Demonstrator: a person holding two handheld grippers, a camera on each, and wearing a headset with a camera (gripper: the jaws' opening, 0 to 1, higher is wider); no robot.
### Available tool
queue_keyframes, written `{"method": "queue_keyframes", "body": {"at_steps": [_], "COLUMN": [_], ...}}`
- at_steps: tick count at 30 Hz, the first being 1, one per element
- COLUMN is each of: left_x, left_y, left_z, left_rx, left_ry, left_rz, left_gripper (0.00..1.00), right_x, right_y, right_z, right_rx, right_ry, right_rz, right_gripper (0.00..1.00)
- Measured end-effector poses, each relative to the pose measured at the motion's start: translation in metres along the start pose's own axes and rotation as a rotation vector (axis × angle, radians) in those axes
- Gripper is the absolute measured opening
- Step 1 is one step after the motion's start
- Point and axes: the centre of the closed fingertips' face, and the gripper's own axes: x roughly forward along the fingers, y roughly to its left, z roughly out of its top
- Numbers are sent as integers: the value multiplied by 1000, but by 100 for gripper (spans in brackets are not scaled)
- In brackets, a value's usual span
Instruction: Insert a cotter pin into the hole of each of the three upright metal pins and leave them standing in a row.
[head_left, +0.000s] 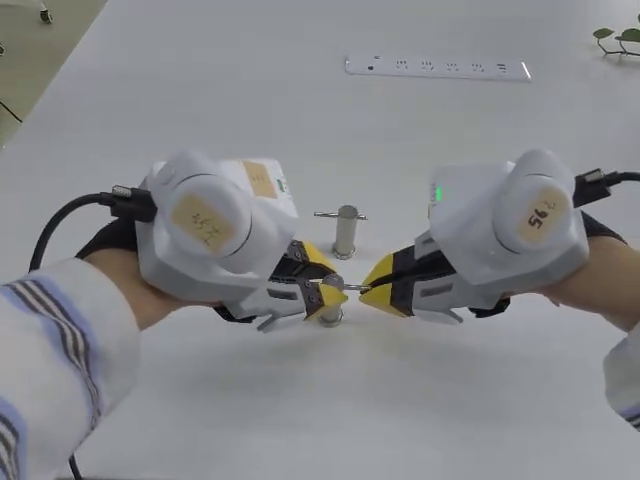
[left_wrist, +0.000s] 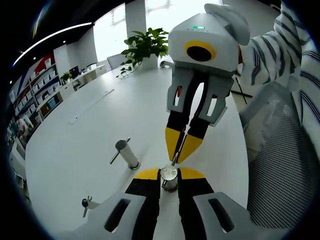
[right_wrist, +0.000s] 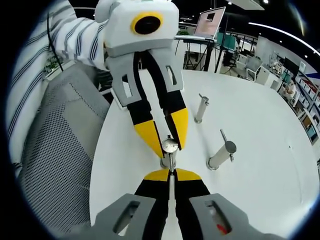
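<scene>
Gripping, head view: left gripper (head_left: 328, 297) is clamping its yellow tips on the near metal pin (head_left: 331, 314), which is standing upright on the white table (head_left: 300, 400). Right gripper (head_left: 372, 287) is pinching a cotter pin (head_left: 353, 287) and holding it level at the pin's top.
Hand pose, head view: both hands are sitting low over the table, facing each other nose to nose.
Behind, head view: a second pin (head_left: 346, 232) is standing just beyond, a cotter pin already crossing its top.
Left gripper view: its jaws are hugging the metal pin on both sides. The right gripper is pointing down from above, tips closed on the thin wire. I cannot tell whether the wire's end is touching the pin's head.
Right gripper view: the wire is running straight out between the closed tips toward the metal pin. The second pin and a third pin (right_wrist: 201, 108), both already pinned, are standing off to the right.
Handling: I'm judging the metal pin stiff, smooth and quick to tip, so a grip on its shaft below the hole is suiting it. The cotter pin is looking light and bendable, best pinched near its looped end and kept in line with the hole.
</scene>
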Motion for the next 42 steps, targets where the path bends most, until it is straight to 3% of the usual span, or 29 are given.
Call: {"method": "queue_keyframes", "body": {"at_steps": [13,14,17,23,25,36,40,42], "left_x": [3,3,3,4,4,6,6,4], "left_y": [0,0,0,1,1,3,3,4], "left_z": [2,2,2,3,3,4,4,4], "left_rx": [-6,-4,1,7,7,9,41,25], "left_ry": [6,7,10,15,17,19,4,-12], "left_rz": [2,2,1,3,4,11,16,21], "left_gripper": [9,9,9,9,9,10,10,10], "right_x": [5,3,-2,-10,-9,-8,-11,-13], "right_y": [-1,-3,-7,-11,-7,-7,-9,-9], "right_z": [4,7,4,1,2,4,5,4], "right_rx": [-64,-50,-25,-6,-7,-5,7,20], "right_ry": [-51,-81,-94,-98,-102,-113,-122,-129], "right_rz": [-4,-15,-25,-34,-13,-17,-29,-35], "right_gripper": [0,3,16,5,0,0,0,1]}}
